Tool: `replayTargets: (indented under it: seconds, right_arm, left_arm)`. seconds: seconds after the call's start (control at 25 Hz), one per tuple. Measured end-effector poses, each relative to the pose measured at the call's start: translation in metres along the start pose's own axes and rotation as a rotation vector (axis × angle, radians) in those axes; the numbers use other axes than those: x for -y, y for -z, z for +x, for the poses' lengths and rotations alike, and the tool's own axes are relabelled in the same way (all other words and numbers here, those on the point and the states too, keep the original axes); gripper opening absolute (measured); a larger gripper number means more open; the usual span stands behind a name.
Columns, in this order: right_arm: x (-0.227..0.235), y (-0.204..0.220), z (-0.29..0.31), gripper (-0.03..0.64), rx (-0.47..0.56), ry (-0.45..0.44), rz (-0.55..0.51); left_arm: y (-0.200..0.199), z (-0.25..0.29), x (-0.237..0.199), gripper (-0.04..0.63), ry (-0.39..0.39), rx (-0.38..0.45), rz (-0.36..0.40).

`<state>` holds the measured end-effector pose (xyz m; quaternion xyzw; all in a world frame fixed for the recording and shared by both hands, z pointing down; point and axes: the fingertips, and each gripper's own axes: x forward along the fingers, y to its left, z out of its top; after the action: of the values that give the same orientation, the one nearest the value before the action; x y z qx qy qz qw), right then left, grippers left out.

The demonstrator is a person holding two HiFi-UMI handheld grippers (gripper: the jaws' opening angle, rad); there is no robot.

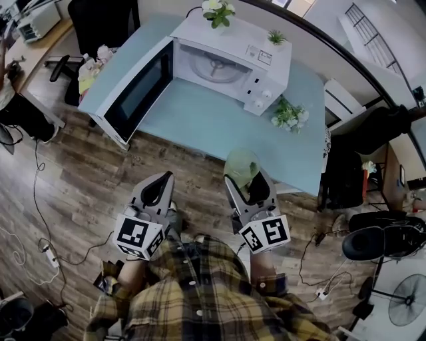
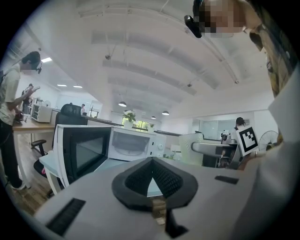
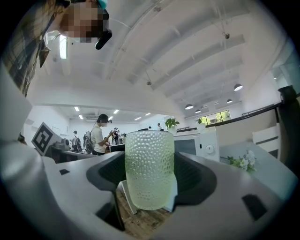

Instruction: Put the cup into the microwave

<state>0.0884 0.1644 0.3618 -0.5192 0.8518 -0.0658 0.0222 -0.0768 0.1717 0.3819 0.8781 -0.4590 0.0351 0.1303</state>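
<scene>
— Where is the pale green dimpled glass cup [image 3: 150, 168] to be found?

— It is seen upright between the jaws of the right hand-held gripper [image 1: 246, 185], clamped by them on both sides. In the head view the cup [image 1: 241, 166] sits just below the centre of the frame, at the near edge of the light blue tabletop [image 1: 219, 126].

— And how is the white microwave [image 1: 229, 63] placed?

— It is set on the tabletop in the upper middle of the head view, well apart from the cup. Its dark-windowed door [image 1: 136, 90] is swung fully open toward the left of the frame, and the round glass turntable [image 1: 214, 65] is exposed inside.

— What is shown of the other side?

— The left hand-held gripper [image 1: 158, 190] is held at lower left of centre, over the brown wooden floor [image 1: 73, 193]. Its jaws are brought together at the tips, and nothing is held between them.

— Is anything else on the tabletop?

— A bunch of white flowers with green leaves [image 1: 289, 114] is laid just right of the microwave. Two small green plants [image 1: 218, 12] are stood on the microwave's top.
</scene>
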Motion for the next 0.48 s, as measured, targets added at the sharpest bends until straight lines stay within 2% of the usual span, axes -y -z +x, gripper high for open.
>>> replayTargets:
  seconds: [0.48]
  right_arm:
    - [-0.021,0.009,0.071,0.325,-0.003,0.038,0.011]
  left_arm:
    - [-0.013,0.014,-0.069,-0.011,0.052,-0.012,0.008]
